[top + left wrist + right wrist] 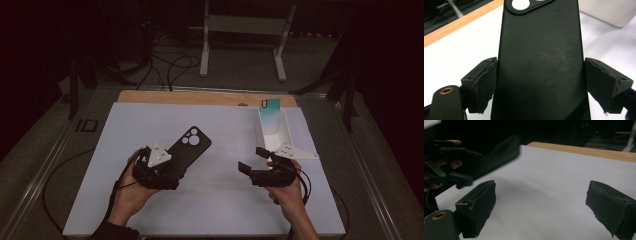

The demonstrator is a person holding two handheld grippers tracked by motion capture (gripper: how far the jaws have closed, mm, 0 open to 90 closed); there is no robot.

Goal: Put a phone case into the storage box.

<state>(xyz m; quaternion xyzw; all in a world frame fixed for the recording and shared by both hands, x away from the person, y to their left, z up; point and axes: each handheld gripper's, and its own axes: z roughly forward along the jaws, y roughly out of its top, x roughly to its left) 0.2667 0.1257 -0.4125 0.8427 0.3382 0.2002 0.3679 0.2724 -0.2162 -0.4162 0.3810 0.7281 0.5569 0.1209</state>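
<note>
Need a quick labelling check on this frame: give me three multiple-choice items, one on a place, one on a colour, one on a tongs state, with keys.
1. Where does the white stand with the teal phone stand on the table?
A. far right part
B. near left corner
C. centre, between the tongs

2. What colour is the phone case held in the left tongs?
A. teal
B. black
C. white

3. How do the right tongs stand?
A. shut on the case
B. shut on nothing
C. open with nothing between the jaws

Key:
1 A: the high view shows the white stand, with the teal phone in it, at the far right of the table.
2 B: the phone case is black, clamped by the left tongs.
3 C: the right tongs have wide-apart jaws over bare white surface.
</note>
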